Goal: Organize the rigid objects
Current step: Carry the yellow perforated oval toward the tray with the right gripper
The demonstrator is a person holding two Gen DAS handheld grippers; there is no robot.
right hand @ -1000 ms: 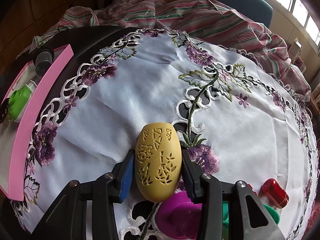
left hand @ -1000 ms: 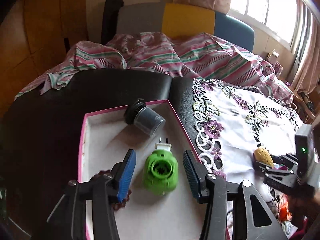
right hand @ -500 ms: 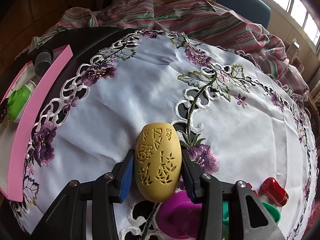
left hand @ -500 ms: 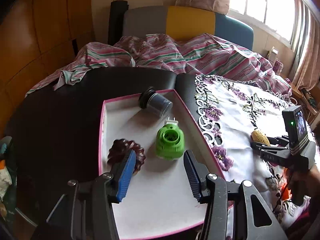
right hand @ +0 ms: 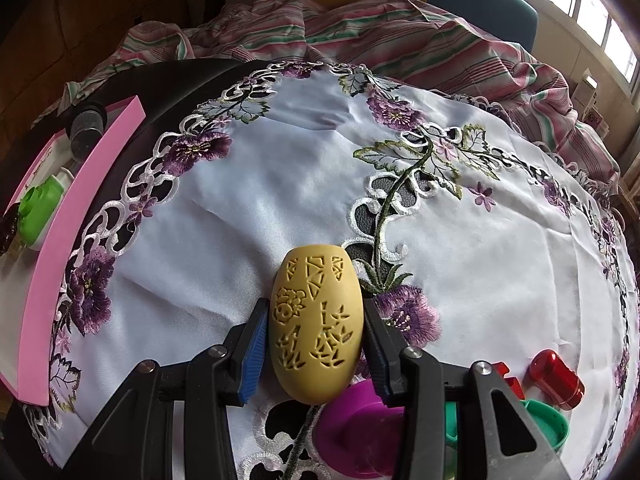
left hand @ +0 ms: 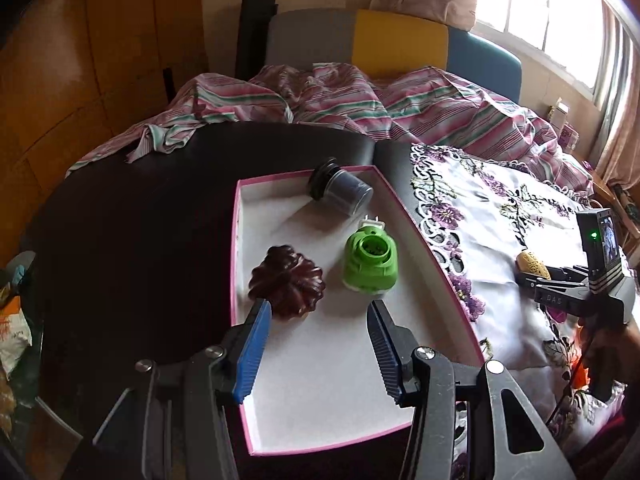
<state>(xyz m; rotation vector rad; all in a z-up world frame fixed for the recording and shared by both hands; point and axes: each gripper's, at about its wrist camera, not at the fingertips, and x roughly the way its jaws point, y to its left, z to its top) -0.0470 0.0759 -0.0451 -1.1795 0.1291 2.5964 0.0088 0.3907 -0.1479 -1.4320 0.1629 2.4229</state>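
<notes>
Pink-rimmed shallow box (left hand: 436, 268) with a white floor, set on a dark tabletop (left hand: 132, 216) just beside an embroidered white cloth (right hand: 280, 184) with purple flowers. Contents of the box: one dark jar (left hand: 340, 192) with a black cap, lying on its side at the far end; one green plug-in device (left hand: 370, 260) with two white prongs, near the middle; one dark brown flower-shaped piece (left hand: 286, 280), just left of the green device and close to the box's left wall. Left gripper (left hand: 318, 344): held above the near half of the box, jaws parted with nothing between them; its left fingertip overlaps the near edge of the brown piece in the left wrist view, and whether it touches cannot be told. Right gripper (right hand: 312, 344): jaws closed against both sides of a yellow egg-shaped object (right hand: 316, 328) with cut-out patterns, over the cloth, well apart from the box. Near the right gripper, at the cloth's near edge: a magenta round piece (right hand: 356, 432), a teal item (right hand: 544, 424), a red cylinder (right hand: 556, 378) on its side. Beyond the table: striped pink and green fabric (left hand: 360, 100), bunched.
</notes>
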